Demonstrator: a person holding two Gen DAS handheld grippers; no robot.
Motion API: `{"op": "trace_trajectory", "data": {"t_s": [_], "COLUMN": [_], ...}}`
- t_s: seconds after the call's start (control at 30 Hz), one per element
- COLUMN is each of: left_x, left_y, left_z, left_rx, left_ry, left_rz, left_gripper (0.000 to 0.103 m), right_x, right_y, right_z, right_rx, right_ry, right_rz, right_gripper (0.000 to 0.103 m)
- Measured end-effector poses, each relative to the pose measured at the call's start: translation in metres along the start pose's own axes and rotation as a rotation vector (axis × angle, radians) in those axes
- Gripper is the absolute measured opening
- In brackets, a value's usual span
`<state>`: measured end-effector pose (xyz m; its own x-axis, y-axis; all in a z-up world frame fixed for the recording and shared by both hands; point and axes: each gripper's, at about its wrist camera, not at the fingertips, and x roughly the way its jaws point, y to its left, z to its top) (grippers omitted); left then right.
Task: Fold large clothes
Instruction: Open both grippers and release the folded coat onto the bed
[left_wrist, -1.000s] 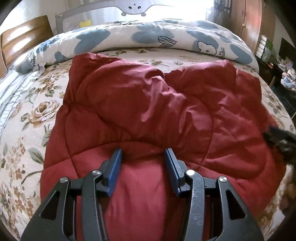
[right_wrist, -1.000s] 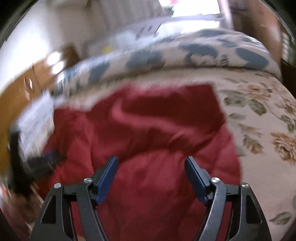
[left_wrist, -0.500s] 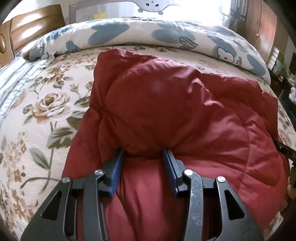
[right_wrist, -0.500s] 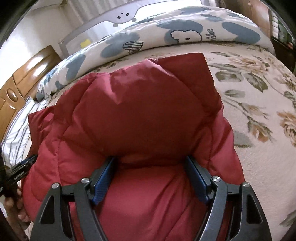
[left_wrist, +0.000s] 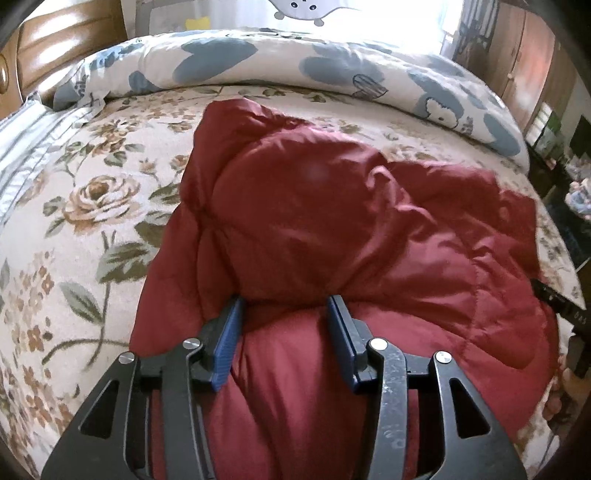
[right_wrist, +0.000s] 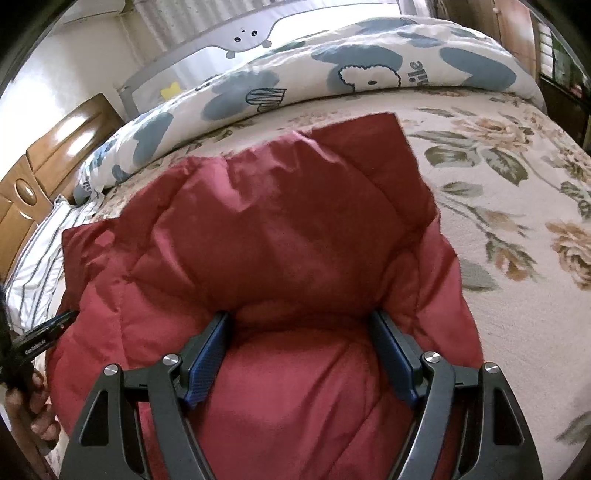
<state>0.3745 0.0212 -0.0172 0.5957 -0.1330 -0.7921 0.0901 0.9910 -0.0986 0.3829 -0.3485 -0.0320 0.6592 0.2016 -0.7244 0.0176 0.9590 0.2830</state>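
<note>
red padded jacket (left_wrist: 332, 229) lies bunched on the floral bedspread (left_wrist: 85, 206) | left gripper (left_wrist: 284, 306) pinches a thick fold of it | right gripper (right_wrist: 303, 321) jaws opening, fold between them, pads against the fabric | blue-patterned duvet (right_wrist: 369, 70) along far edge

The puffy dark-red quilted jacket (left_wrist: 332, 221) has bunched into a raised fold (towards 12 o'clock); more floral bedspread (left_wrist: 81, 206) shows at 9 o'clock. The right gripper (right_wrist: 301, 317) is opening, fabric between.
</note>
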Motion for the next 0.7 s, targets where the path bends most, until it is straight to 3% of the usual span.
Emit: {"op": "trace_trajectory", "data": {"t_s": [0.17,0.7], "left_x": [-0.027,-0.055], "left_y": [0.005,0.06], "left_z": [-0.009,-0.029], "left_rx": [-0.014,-0.157], "left_ry": [-0.033,-0.06], "left_rz": [-0.031,-0.074], "left_gripper": [0.058,0.066], "right_x": [-0.026,-0.063], "right_y": [-0.003,-0.033], "right_z": [-0.01,-0.034], "right_rx": [-0.009,0.018], "right_ry": [-0.009,-0.017], "right_rz": [0.013,0.011], "right_gripper": [0.079,0.079]}}
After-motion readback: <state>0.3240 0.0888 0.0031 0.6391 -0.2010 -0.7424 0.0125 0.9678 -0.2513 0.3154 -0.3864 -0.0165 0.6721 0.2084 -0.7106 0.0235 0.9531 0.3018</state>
